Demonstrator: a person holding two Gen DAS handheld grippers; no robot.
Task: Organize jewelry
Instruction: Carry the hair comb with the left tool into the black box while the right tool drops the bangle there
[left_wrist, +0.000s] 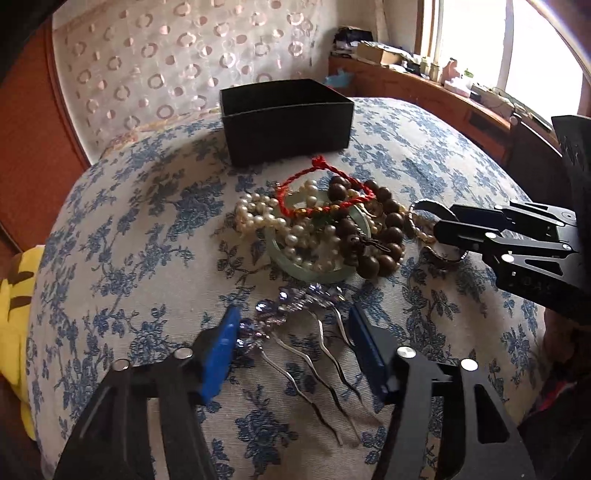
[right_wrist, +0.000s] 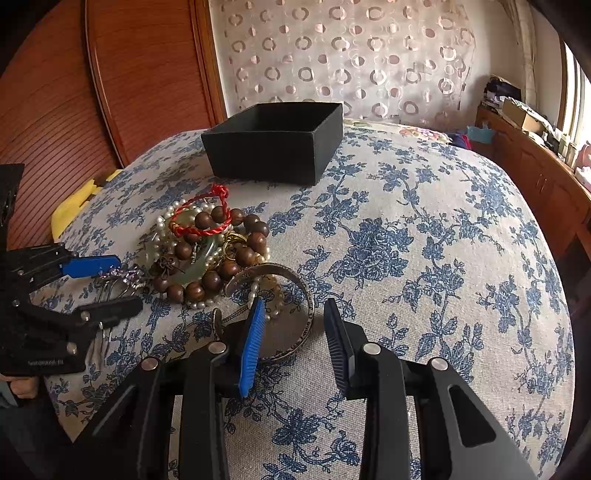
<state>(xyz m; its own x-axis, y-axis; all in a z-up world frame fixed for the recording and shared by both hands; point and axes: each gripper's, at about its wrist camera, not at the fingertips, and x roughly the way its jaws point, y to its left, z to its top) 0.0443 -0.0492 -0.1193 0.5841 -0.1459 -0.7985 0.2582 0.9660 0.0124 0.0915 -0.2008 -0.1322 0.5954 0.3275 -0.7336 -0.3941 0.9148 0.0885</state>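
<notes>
A pile of jewelry (left_wrist: 325, 221) lies on the floral cloth: a pearl strand (left_wrist: 266, 218), brown wooden beads (left_wrist: 388, 229), a red cord bracelet (left_wrist: 325, 184) and a green jade bangle (left_wrist: 314, 271). A crystal hair comb (left_wrist: 306, 325) lies between the jaws of my open left gripper (left_wrist: 291, 325). An open black box (left_wrist: 284, 118) stands behind the pile. My right gripper (right_wrist: 295, 314) is open around the rim of a silver cuff bangle (right_wrist: 295, 291); in the left wrist view it (left_wrist: 448, 230) shows at that bangle (left_wrist: 424, 206). The pile (right_wrist: 207, 251) and box (right_wrist: 273, 147) also show in the right wrist view.
The floral cloth (right_wrist: 424, 258) covers a rounded surface with open room to the right. A yellow item (left_wrist: 18, 280) lies at the left edge. A wooden shelf (left_wrist: 424, 85) with clutter runs under the window. A patterned curtain (right_wrist: 351, 55) hangs behind.
</notes>
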